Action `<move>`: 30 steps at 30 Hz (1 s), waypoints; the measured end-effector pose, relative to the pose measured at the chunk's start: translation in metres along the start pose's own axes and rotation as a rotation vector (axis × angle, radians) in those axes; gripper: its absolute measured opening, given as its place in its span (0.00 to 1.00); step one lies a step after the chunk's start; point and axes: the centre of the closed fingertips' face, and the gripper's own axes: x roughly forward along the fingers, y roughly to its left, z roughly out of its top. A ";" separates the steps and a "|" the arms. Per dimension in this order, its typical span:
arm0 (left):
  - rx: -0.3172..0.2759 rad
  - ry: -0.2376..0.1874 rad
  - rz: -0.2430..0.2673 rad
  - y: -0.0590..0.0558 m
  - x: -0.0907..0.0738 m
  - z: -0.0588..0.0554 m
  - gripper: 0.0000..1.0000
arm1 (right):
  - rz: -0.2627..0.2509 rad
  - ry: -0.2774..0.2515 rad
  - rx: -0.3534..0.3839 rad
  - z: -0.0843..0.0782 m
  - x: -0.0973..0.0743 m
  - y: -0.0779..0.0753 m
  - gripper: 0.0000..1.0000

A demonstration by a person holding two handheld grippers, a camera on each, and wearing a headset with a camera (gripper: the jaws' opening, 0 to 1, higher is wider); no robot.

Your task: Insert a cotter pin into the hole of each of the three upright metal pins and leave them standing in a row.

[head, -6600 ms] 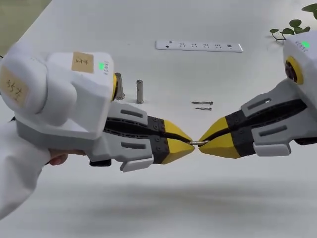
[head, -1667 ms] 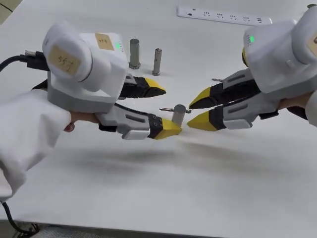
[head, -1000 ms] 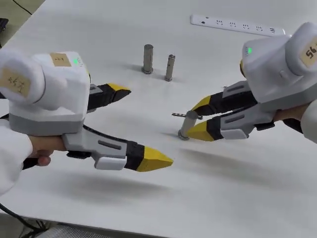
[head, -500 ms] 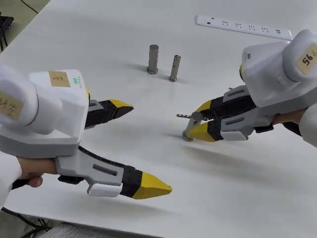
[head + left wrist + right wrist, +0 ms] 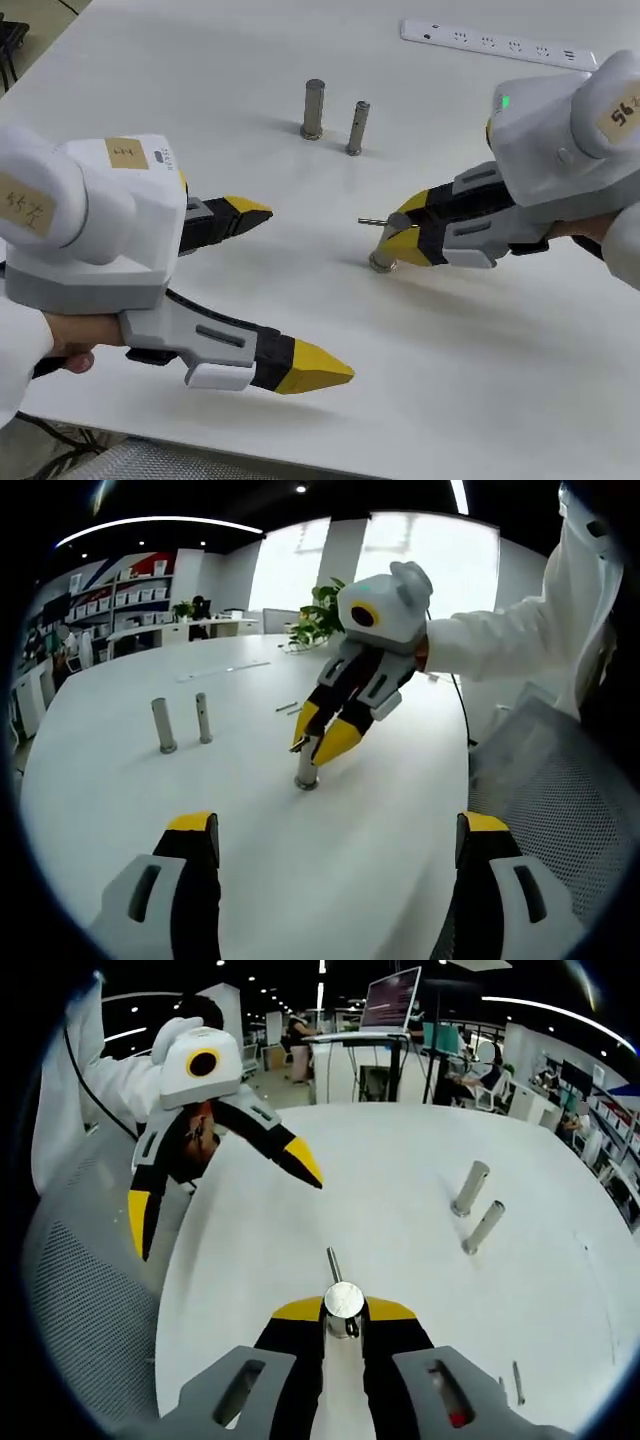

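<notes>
Jaws of your right gripper (image 5: 402,234) clench the metal pin (image 5: 343,1301), cotter pin (image 5: 370,222) through it, left gripper (image 5: 305,291) gaping empty; stand it upright, then release.

Lighting was bright and even, from ceiling lights (image 5: 459,494). Shadows on the white desk (image 5: 500,400) were soft and diffuse. In the left gripper view the windows (image 5: 290,575) were blown out. Both gripper views bent strongly toward their edges; head view was sharp.
</notes>
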 end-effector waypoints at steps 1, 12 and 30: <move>0.000 -0.001 0.008 0.002 0.000 0.000 0.98 | -0.005 0.002 0.002 0.000 0.001 -0.005 0.08; -0.020 -0.026 0.020 0.004 -0.001 0.007 0.98 | -0.050 -0.004 0.043 0.003 0.003 -0.032 0.08; 0.007 -0.034 0.027 0.004 -0.006 0.021 0.98 | -0.028 -0.021 0.020 0.006 0.006 -0.035 0.09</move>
